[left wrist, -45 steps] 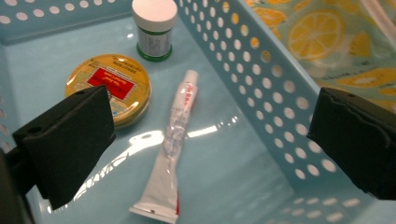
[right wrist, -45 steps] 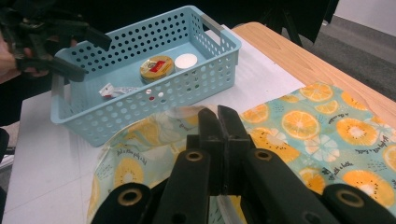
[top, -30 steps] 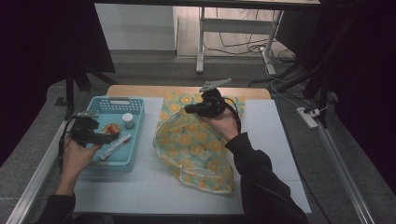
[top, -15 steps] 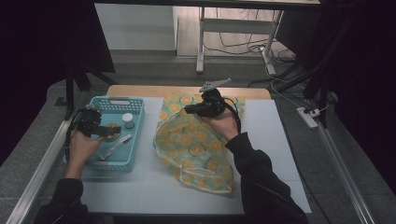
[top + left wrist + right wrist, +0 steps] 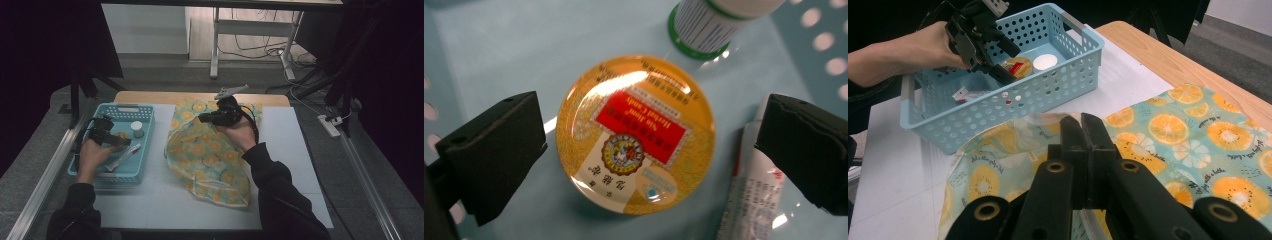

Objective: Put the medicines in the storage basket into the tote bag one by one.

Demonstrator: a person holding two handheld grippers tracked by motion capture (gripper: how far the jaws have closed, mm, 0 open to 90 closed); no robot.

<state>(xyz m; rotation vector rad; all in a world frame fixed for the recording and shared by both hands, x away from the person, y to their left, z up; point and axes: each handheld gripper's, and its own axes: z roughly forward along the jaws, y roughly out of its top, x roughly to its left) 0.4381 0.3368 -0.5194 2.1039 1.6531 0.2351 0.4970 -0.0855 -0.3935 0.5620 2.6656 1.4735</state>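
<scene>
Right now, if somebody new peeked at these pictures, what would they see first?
Probably the bright cloth bag with orange slices printed on it, lying in the middle of the table, with the right gripper shut at its top edge. Next, the round yellow tin with a red label, sitting in the blue basket at the left, right between the open jaws of the left gripper.

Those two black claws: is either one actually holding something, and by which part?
The right gripper pinches the fruit-print bag at its rim. The left gripper holds nothing: its jaws straddle the round tin.
</scene>
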